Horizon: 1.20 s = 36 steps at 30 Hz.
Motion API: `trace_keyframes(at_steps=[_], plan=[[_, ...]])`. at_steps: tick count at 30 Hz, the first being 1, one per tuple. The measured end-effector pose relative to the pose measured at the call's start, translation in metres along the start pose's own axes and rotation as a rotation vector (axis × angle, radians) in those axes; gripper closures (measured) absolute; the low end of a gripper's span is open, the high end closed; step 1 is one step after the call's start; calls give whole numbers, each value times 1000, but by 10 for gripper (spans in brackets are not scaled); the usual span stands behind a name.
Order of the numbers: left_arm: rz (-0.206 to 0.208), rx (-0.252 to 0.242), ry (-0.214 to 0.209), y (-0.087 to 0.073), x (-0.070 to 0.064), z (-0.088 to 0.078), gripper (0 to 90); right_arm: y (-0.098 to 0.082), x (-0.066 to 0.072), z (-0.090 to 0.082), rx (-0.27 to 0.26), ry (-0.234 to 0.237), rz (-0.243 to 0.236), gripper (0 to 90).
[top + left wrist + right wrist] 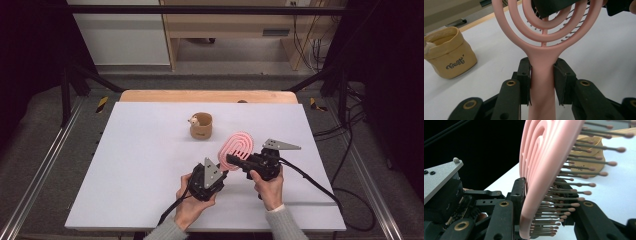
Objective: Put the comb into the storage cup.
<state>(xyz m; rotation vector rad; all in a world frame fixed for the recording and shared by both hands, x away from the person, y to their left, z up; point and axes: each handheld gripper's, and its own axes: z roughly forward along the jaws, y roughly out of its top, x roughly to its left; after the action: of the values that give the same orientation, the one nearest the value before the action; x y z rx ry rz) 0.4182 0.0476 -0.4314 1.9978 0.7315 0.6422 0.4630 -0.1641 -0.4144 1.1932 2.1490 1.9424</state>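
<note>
A pink hairbrush [239, 145] with looped ribs is held just above the white table, between both grippers. My left gripper [225, 168] is shut on its handle; in the left gripper view the handle [542, 82] is pinched between the two black jaws of that gripper [542, 68]. My right gripper [241, 161] is shut across the brush head. In the right gripper view one jaw of it [544, 195] lies against the brush's smooth back [536, 170] and the other presses into the bristles.
A small tan fabric pouch [201, 126] with a little toy in it stands upright behind the brush, also seen as the pouch [449, 55]. The white table top [140, 165] stretches wide to the left. Cables [320, 187] trail off to the right.
</note>
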Motion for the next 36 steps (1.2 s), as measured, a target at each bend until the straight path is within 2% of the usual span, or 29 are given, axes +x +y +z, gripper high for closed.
trace_keyframes(at_steps=[4,10,14,20,24,30,33,36], plan=[[-2,-2,-4,1,2,-1,638,1,0,-1,-1,-2,-1,638],[-27,-15,-34,2,5,-5,578,2,1,-3,-5,-7,-6,638],[-46,-13,-87,3,9,-5,503,3,1,-4,-10,-12,-10,639],[-58,-12,-140,5,12,-5,358,4,0,-6,-18,-29,-18,639],[-81,-22,-183,6,16,-7,269,5,0,-7,-22,-41,-26,639],[-86,-27,-188,7,24,-13,133,7,0,-10,-32,-54,-29,638],[-87,-22,-183,6,27,-15,96,7,0,-10,-35,-62,-34,638],[-93,-10,-200,6,30,-16,62,8,0,-11,-36,-68,-39,637]])
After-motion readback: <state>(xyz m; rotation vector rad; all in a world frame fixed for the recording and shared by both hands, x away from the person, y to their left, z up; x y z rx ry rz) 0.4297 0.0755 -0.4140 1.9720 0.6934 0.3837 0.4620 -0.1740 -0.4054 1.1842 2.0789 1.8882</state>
